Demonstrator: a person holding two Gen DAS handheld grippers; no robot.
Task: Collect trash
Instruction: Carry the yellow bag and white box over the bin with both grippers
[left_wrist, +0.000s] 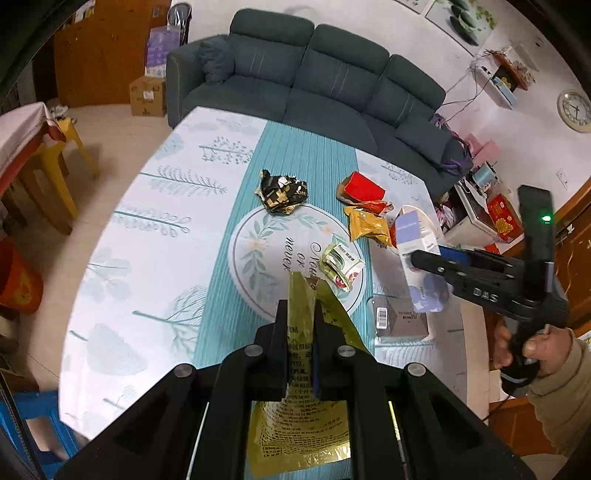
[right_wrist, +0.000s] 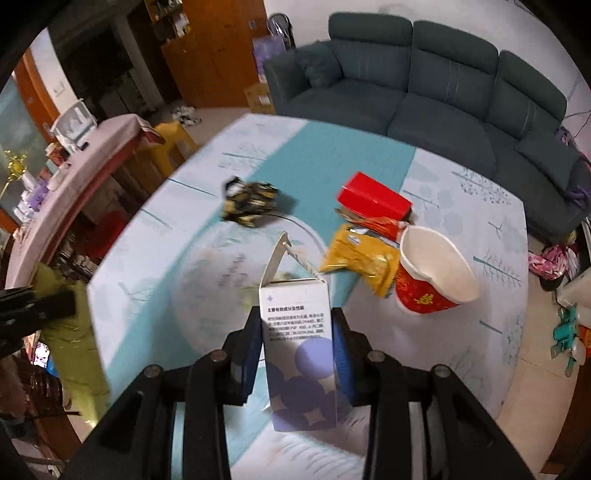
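Left wrist view: the left gripper (left_wrist: 301, 314) pinches a gold foil wrapper (left_wrist: 299, 428) at bottom centre, its long axis running along the fingers; more trash lies ahead on the table (left_wrist: 147, 206).

Right wrist view: the right gripper (right_wrist: 297, 325) clamps a white-and-purple carton (right_wrist: 297, 354), upright at centre; the paper cup (right_wrist: 432, 277) lies to its upper right.

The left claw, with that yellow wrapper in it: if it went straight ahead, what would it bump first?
Probably the crumpled green-and-white wrapper, lying just beyond the left claw and its yellow wrapper. Depth is unclear; it might pass above.
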